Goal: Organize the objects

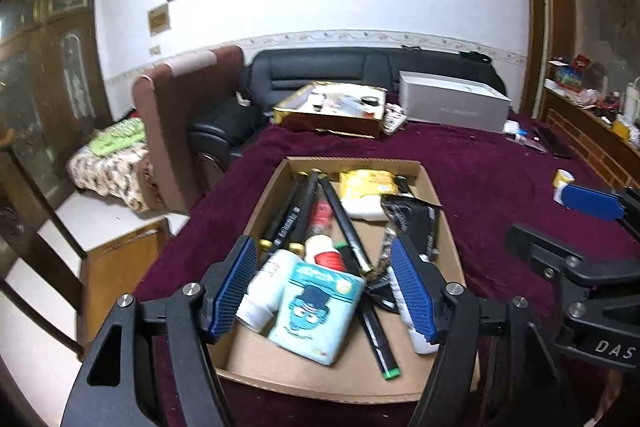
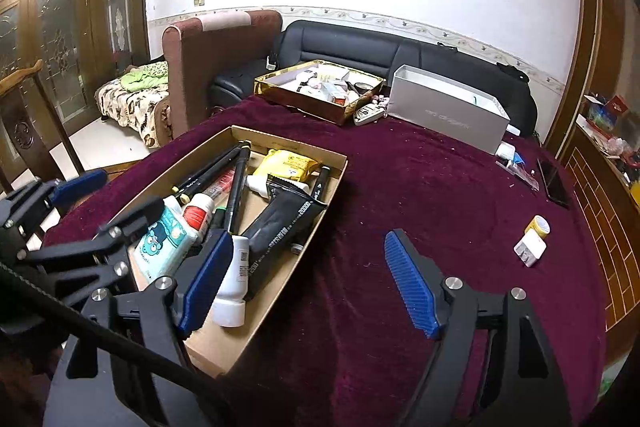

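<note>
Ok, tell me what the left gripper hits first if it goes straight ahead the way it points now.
Probably the light blue cartoon packet in the cardboard box. The left gripper is open, its fingers straddling the packet and a white bottle beside it. Depth is unclear, so that bottle might touch first.

The table (image 2: pixel 420 187) wears a plush, matt maroon cloth flecked with lint, and on it sits a tray (image 1: pixel 264 367) of plain matt brown cardboard. Inside, the black pouch (image 2: pixel 280 227) is glossy crinkled film, the bottle (image 2: pixel 234 287) smooth white plastic, the pens (image 1: pixel 340 219) satin black. At the far edge stand a shiny gold-foil box (image 2: pixel 312 103) and a matt grey one (image 2: pixel 444 119); both grippers' pads (image 2: pixel 408 283) are ribbed blue rubber on matt black plastic.
</note>
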Motion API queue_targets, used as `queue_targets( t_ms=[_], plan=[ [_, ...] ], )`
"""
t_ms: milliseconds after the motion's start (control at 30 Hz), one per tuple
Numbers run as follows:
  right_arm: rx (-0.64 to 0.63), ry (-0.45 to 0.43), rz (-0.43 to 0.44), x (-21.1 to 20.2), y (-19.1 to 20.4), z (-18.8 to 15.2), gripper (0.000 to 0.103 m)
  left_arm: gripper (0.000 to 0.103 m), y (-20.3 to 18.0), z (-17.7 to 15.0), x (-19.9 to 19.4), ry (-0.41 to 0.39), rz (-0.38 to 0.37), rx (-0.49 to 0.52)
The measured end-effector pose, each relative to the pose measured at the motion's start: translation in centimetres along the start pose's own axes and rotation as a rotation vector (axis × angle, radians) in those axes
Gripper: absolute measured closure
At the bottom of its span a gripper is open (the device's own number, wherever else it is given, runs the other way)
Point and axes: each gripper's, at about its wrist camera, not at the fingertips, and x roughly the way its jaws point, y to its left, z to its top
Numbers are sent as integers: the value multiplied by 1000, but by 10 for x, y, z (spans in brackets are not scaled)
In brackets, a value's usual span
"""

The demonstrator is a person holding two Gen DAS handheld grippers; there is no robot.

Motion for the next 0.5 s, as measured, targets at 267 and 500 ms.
queue_targets(
  t_ms=[267, 500],
  plan=[
    [22, -3, -10, 1, -14, -3, 24, 3, 25, 14, -2, 30, 51, -125],
    [18, -1, -17, 8, -18, -4, 24, 2, 44, 21, -18, -16, 9, -197]
  ],
)
